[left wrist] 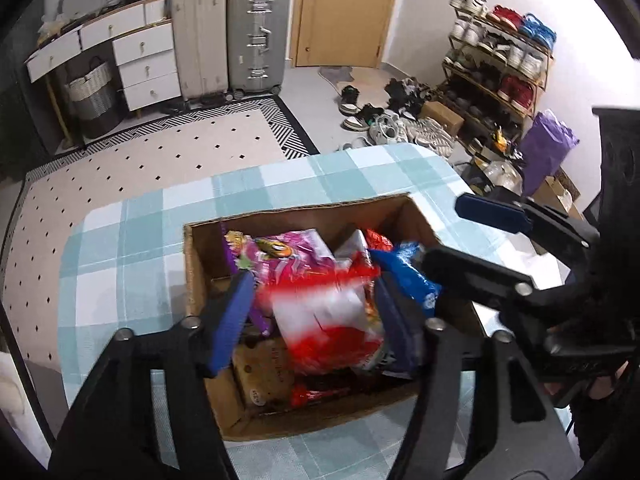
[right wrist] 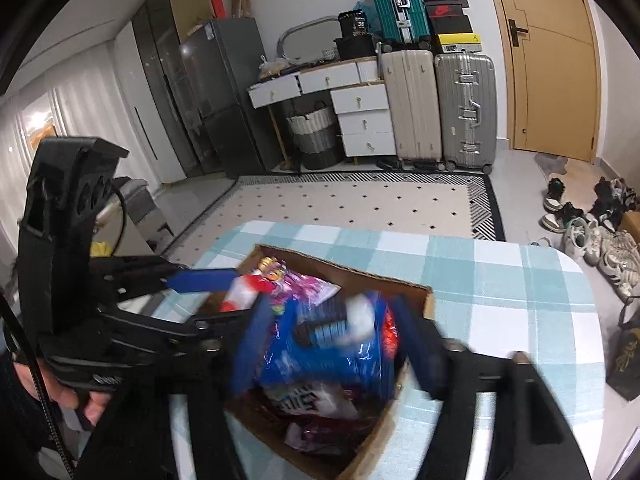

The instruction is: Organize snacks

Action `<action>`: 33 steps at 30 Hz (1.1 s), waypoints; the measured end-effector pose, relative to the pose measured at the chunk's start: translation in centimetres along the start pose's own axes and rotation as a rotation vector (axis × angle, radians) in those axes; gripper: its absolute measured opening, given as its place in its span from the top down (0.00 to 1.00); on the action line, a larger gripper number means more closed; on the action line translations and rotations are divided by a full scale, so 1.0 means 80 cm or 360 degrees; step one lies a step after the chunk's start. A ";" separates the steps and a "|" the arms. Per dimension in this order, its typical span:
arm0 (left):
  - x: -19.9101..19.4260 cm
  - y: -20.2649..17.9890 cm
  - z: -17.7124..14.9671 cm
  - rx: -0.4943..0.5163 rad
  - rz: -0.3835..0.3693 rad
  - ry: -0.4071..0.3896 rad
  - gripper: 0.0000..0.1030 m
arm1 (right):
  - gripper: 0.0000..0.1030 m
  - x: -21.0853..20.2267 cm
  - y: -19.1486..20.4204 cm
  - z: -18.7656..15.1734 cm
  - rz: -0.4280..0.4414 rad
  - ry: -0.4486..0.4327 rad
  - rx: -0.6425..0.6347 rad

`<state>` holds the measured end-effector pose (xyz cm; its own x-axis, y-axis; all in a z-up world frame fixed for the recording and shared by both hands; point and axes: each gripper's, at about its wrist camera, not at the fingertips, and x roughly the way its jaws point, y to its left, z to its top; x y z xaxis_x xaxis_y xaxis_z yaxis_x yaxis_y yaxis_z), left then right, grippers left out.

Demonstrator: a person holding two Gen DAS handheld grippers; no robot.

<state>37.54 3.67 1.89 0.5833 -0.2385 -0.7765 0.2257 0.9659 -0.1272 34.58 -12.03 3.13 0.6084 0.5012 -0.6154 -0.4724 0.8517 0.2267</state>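
Note:
An open cardboard box (left wrist: pixel 300 206) (right wrist: pixel 352 270) full of snack packets stands on a table with a teal checked cloth (left wrist: pixel 140 260) (right wrist: pixel 500 300). My left gripper (left wrist: pixel 312 284) (right wrist: pixel 224 300) hangs over the box, jaws apart. A blurred red-and-white packet (left wrist: pixel 324 320) (right wrist: pixel 244 292) sits loose between its blue pads (left wrist: pixel 232 320). My right gripper (right wrist: pixel 330 304) (left wrist: pixel 444 232) is over the box's right side, open around a blurred blue packet (right wrist: pixel 332 344) (left wrist: pixel 408 276). A pink packet (left wrist: pixel 288 252) (right wrist: pixel 308 292) lies further back in the box.
Beyond the table lie a dotted rug (left wrist: pixel 160 160), two suitcases (left wrist: pixel 256 36) and a white drawer unit (left wrist: pixel 148 64). A shoe rack (left wrist: pixel 500 64), loose shoes (left wrist: pixel 380 120) and a purple bag (left wrist: pixel 548 148) crowd the right. A hand (right wrist: pixel 92 400) holds the left gripper.

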 end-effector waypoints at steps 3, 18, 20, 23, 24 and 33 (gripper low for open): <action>-0.007 0.003 -0.004 0.0017 0.0025 -0.0048 0.24 | 0.29 -0.007 -0.009 -0.004 0.0013 -0.0029 0.0036; -0.079 -0.008 -0.031 0.0045 0.0251 -0.0218 0.22 | 0.19 -0.090 0.002 -0.010 -0.0062 -0.0212 0.0035; -0.094 -0.007 -0.032 0.0020 0.0261 -0.0244 0.22 | 0.19 -0.101 0.007 -0.011 -0.0068 -0.0221 0.0030; -0.119 -0.006 -0.037 -0.0005 0.0284 -0.0296 0.21 | 0.19 -0.121 0.014 -0.016 -0.0078 -0.0258 0.0039; -0.128 -0.007 -0.039 -0.0010 0.0287 -0.0310 0.21 | 0.18 -0.128 0.017 -0.021 -0.0081 -0.0278 0.0044; -0.196 -0.013 -0.070 -0.0050 0.0330 -0.0404 0.16 | 0.17 -0.176 0.036 -0.046 -0.0086 -0.0355 0.0053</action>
<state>23.80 6.97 10.72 0.7910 -0.0502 -0.6097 0.0600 0.9982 -0.0044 22.33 -17.20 9.63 0.7598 0.4729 -0.4461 -0.4162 0.8810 0.2250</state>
